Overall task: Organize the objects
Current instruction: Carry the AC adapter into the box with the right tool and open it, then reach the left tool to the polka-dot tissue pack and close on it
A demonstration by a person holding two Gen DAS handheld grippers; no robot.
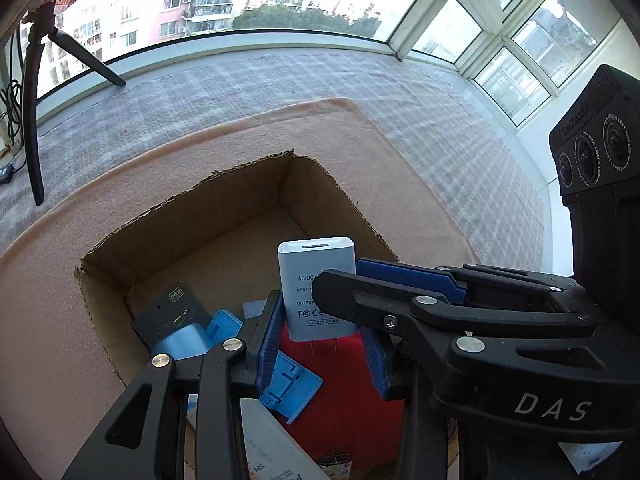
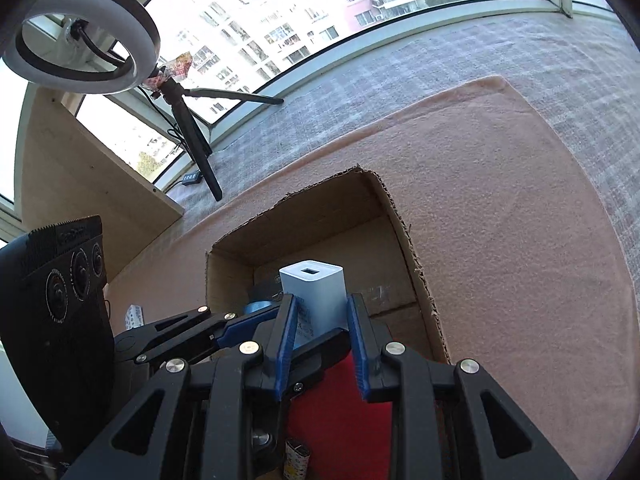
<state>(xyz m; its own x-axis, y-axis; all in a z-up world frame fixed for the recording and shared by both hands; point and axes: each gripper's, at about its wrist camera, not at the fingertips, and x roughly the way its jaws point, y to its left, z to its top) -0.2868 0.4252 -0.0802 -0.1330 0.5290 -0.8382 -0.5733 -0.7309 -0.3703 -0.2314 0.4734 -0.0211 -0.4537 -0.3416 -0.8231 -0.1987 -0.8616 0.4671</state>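
A white USB charger (image 1: 316, 288) (image 2: 314, 290) hangs upright over the open cardboard box (image 1: 180, 204) (image 2: 400, 216). My left gripper (image 1: 322, 344) has its blue pads against the charger's two narrow sides and is shut on it. From the right, my right gripper (image 2: 322, 340) comes across and is shut on the same charger, one finger in front of its printed face and one behind. In the box lie a red item (image 1: 344, 396) (image 2: 340, 412), a dark device (image 1: 168, 308), light blue plastic pieces (image 1: 290, 390) and a white packet (image 1: 268, 440).
The box stands on a pink mat (image 1: 380, 152) (image 2: 500, 220) over a grey checked cloth (image 1: 400, 80) by the window. A tripod leg (image 1: 32, 112) and a ring light (image 2: 84, 32) stand at the left. A small white box (image 2: 134, 316) lies on the mat.
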